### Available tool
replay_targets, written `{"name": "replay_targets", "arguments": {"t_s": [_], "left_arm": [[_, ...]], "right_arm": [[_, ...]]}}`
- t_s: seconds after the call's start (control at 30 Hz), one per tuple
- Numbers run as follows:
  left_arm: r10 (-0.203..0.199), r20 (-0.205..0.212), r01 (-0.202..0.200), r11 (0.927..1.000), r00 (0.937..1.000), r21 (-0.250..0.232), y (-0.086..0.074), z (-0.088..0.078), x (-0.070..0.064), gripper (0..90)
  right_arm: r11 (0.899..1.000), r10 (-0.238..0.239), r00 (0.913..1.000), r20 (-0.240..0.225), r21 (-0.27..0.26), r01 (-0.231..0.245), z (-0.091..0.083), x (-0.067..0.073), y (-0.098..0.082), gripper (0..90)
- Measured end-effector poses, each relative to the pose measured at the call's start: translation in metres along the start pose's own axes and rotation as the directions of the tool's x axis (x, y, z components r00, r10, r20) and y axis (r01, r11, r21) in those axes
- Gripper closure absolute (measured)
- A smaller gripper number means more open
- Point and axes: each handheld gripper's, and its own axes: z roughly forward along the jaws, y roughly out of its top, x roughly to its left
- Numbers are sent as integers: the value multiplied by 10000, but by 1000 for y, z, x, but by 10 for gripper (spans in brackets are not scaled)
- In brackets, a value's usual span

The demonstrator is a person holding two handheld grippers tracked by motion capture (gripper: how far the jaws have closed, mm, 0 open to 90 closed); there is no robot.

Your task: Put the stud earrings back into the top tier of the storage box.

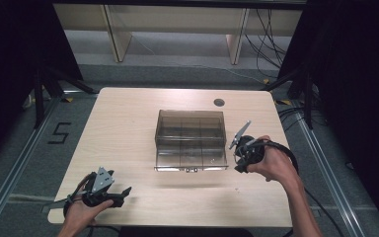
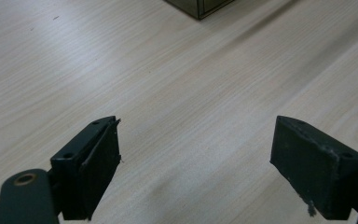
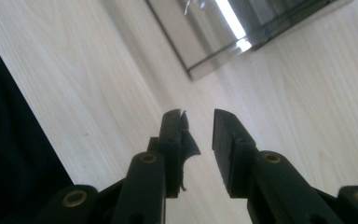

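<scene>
The left tongs (image 1: 109, 193) sit low at the near left corner of the tabletop (image 1: 128, 123), held in a hand that rests at the edge. In the left gripper view their jaws stand wide apart with bare wood between them, gripping nothing. Parked there, well apart from the box, they seem to be waiting out of the way rather than working; they point toward the box's near left corner, which shows at the top of that view.

In the middle of the tabletop stands the clear brown plastic box (image 1: 191, 140), closed, with dividers inside showing through the lid and a small latch (image 1: 192, 170) on its front edge facing the person. That facing likely puts the catch within easy reach of either hand.

Just beside the box's right side are the right tongs (image 1: 240, 155), gripped by the right hand (image 1: 271, 163) with a cable trailing off behind. In the right gripper view (image 3: 199, 128) the jaws are nearly together with only a narrow slit left and nothing in it, aimed along the tabletop at the box's corner. I judge this hand is the one about to work on the box, perhaps its lid or latch.
</scene>
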Motion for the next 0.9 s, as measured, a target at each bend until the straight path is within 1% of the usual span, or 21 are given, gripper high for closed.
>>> {"name": "replay_targets", "arguments": {"t_s": [0.07,0.1,0.13,0.17,0.2,0.23,0.3,0.4,0.43,0.47,0.5,0.53,0.57,0.6,0.7,0.73,0.77,0.8,0.83,0.87,0.9], "left_arm": [[273,100,-275,9995,9996,170,0,-1,1,151],[273,100,-275,9995,9996,170,0,-1,1,151],[16,12,-16,10000,10000,63,0,1,-2,151],[-17,46,17,10000,10000,20,0,2,-3,151],[183,87,-183,9998,9998,53,0,1,-2,151],[253,80,-254,9996,9996,124,0,1,-1,151],[128,51,-128,9999,9999,56,0,1,-1,151],[154,35,-154,9999,9999,73,0,1,-1,151],[154,35,-154,9999,9999,73,0,1,-1,151],[-8,35,8,10000,10000,63,0,1,-2,151],[-8,35,8,10000,10000,63,0,1,-2,151],[145,20,-145,9999,9999,64,0,1,-1,151],[145,20,-145,9999,9999,64,0,1,-1,151],[154,24,-155,9999,9999,71,0,1,0,151],[141,47,-141,9999,9999,64,0,1,-1,151],[-31,59,30,10000,10000,51,0,1,-2,151],[103,8,-103,9999,9999,61,0,1,-1,151],[82,-2,-82,9999,10000,61,0,1,-1,151],[82,-2,-82,9999,10000,61,0,1,-1,151],[88,75,-89,9999,9999,95,0,1,-1,151],[88,71,-89,9999,9999,82,0,1,0,151]], "right_arm": [[10000,-41,10000,-1,21,41,4,3,-7,736],[10000,-41,10000,-1,21,41,4,3,-7,736],[10000,-23,9999,-155,63,24,10,6,-14,737],[9998,-54,9997,-247,198,59,14,8,-17,737],[9995,-183,9990,-405,269,194,19,9,-19,738],[9992,-89,9989,-470,388,108,23,10,-21,737],[9981,-89,9988,-474,598,118,34,9,-24,738],[9966,-36,9983,-583,818,84,49,8,-25,737],[9964,-182,9975,-680,817,237,53,7,-25,738],[9960,-132,9975,-688,873,192,57,7,-25,738],[9960,-132,9975,-688,873,192,57,7,-25,738],[9946,-38,9979,-639,1034,104,63,8,-25,740],[9941,-179,9970,-757,1057,259,65,7,-25,743],[9941,-73,9977,-680,1077,146,67,7,-25,743],[9925,-263,9970,-721,1169,346,74,7,-24,748],[9921,-179,9976,-676,1230,261,75,8,-24,749],[9911,-415,9959,-800,1231,512,77,6,-23,750],[9911,-177,9978,-641,1302,260,78,8,-23,752],[9905,-385,9975,-599,1296,460,81,6,-23,752],[9882,-323,9979,-556,1476,402,82,6,-22,753],[9898,-261,9970,-724,1380,359,83,7,-22,755]]}}
